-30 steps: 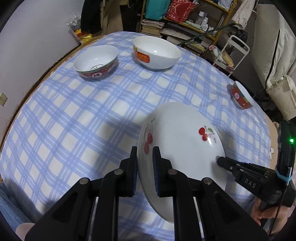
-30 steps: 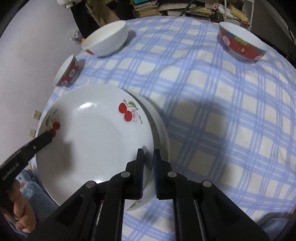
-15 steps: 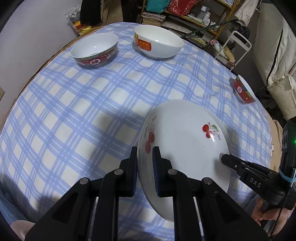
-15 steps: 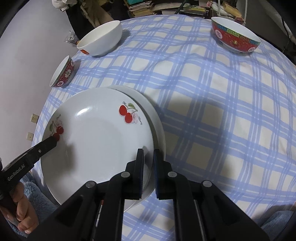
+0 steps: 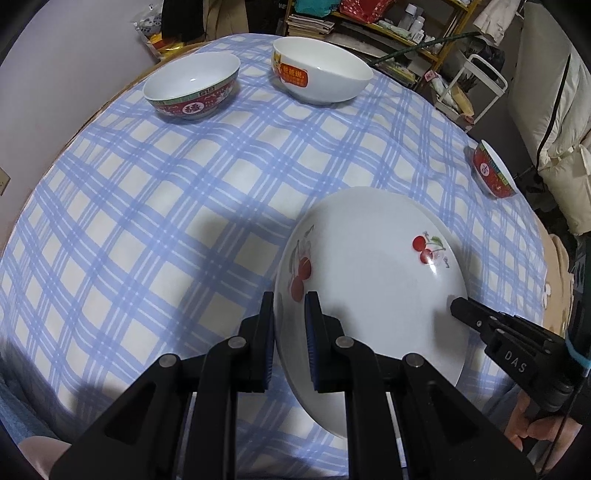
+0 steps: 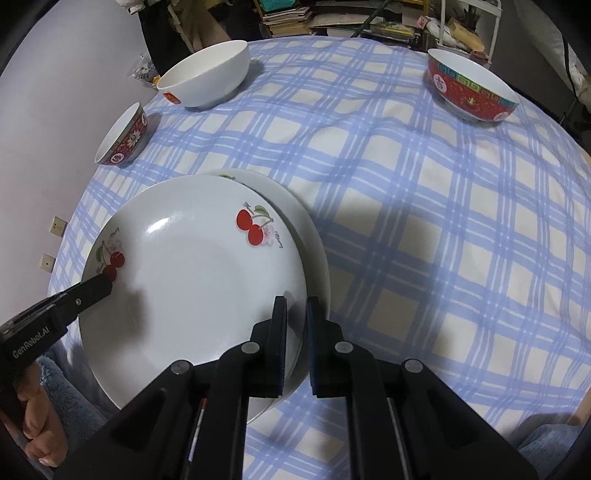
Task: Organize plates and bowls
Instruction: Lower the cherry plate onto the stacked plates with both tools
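Both tongs, left (image 5: 289, 317) and right (image 6: 296, 325), still clamped on cherry plate (image 6: 192, 280); I've lowered it nearer lower plate (image 6: 314, 251), stacking imminent.

Blue checked tablecloth (image 5: 155, 206) — cluttered bookshelf (image 5: 373, 22) behind, white pillows (image 5: 554, 122) right.
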